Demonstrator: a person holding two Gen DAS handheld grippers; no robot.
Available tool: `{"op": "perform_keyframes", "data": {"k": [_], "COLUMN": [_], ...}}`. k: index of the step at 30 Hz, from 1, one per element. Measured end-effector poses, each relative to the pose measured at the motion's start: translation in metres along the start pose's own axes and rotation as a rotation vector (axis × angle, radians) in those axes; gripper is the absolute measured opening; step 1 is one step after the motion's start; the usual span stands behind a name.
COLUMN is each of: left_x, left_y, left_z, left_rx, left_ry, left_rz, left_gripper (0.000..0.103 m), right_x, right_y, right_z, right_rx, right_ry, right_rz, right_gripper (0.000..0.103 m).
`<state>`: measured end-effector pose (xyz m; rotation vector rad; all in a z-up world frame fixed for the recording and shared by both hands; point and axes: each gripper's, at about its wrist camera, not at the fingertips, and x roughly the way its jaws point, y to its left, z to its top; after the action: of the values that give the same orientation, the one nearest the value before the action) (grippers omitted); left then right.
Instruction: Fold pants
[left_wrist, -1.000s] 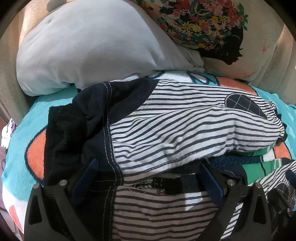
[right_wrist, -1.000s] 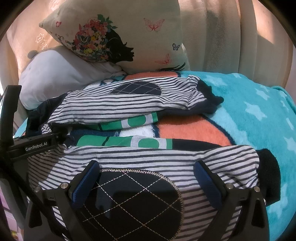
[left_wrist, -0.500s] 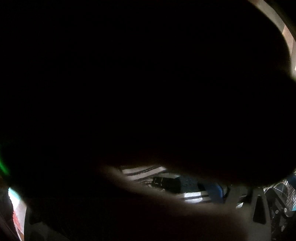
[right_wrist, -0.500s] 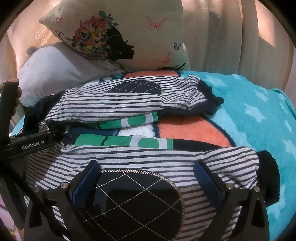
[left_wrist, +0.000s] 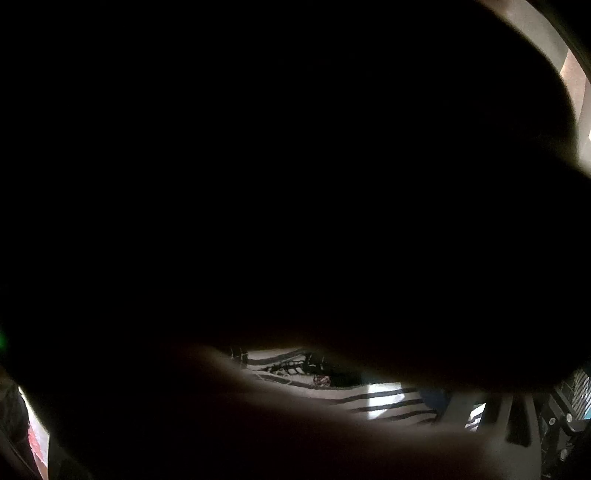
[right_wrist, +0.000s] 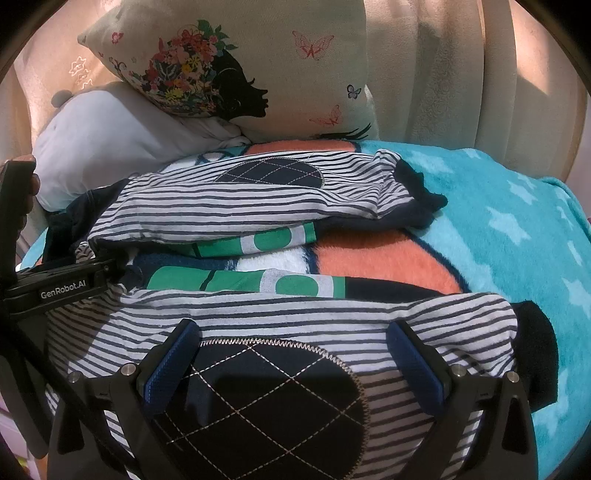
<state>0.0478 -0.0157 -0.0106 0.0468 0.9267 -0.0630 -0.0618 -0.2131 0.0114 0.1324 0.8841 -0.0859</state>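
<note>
Striped cotton, navy on white: the pants (right_wrist: 258, 206) lie spread on a teal blanket (right_wrist: 517, 229) with orange and white patches. One leg crosses the middle of the right-wrist frame, with a quilted navy knee patch (right_wrist: 269, 171) and a dark cuff at right; the other leg fills the lower frame, its knee patch between the fingers. Green-and-white trim shows between the legs.

Right gripper (right_wrist: 295, 354): fingers wide apart, blue pads (right_wrist: 170, 365) resting over the near leg, clamping nothing.

Left gripper (right_wrist: 66, 288): black body marked GenRobot.AI, at the left edge of the right-wrist frame, tip at the waist end of the pants; whether its tongs are apart or together cannot be told.

Left-wrist frame: almost wholly black, blocked by something dark close to the lens. A slit at lower centre shows striped cloth (left_wrist: 388, 402).

Upper frame: floral pillow (right_wrist: 240, 74) with a black silhouette, grey pillow (right_wrist: 103, 147) at left, cream backrest behind.

Against one second ago: the left-wrist view, then open on the pants and pillows, is now covered. The right-wrist view is nearly unchanged.
</note>
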Motion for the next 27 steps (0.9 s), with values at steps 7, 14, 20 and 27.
{"op": "perform_keyframes", "data": {"k": [7, 14, 20, 27], "left_x": [-0.0001, 0.0001, 0.0003, 0.0002], "left_y": [-0.0006, -0.0042, -0.0048, -0.0044], "left_z": [-0.0002, -0.0004, -0.0005, -0.0008], "left_rx": [0.0, 0.002, 0.002, 0.001], "left_ry": [0.0, 0.002, 0.002, 0.002], "left_rz": [0.001, 0.002, 0.002, 0.002], "left_gripper": [0.103, 0.103, 0.103, 0.103], "right_x": [0.0001, 0.0001, 0.0004, 0.0013], "right_y": [-0.0001, -0.0002, -0.001, -0.001], "right_z": [0.0001, 0.0003, 0.0001, -0.0012], "right_rx": [-0.001, -0.001, -0.003, -0.013], "right_ry": [0.0, 0.0, 0.001, 0.005], "right_rz": [0.0, 0.001, -0.003, -0.023], "right_gripper": [0.103, 0.103, 0.103, 0.103]}}
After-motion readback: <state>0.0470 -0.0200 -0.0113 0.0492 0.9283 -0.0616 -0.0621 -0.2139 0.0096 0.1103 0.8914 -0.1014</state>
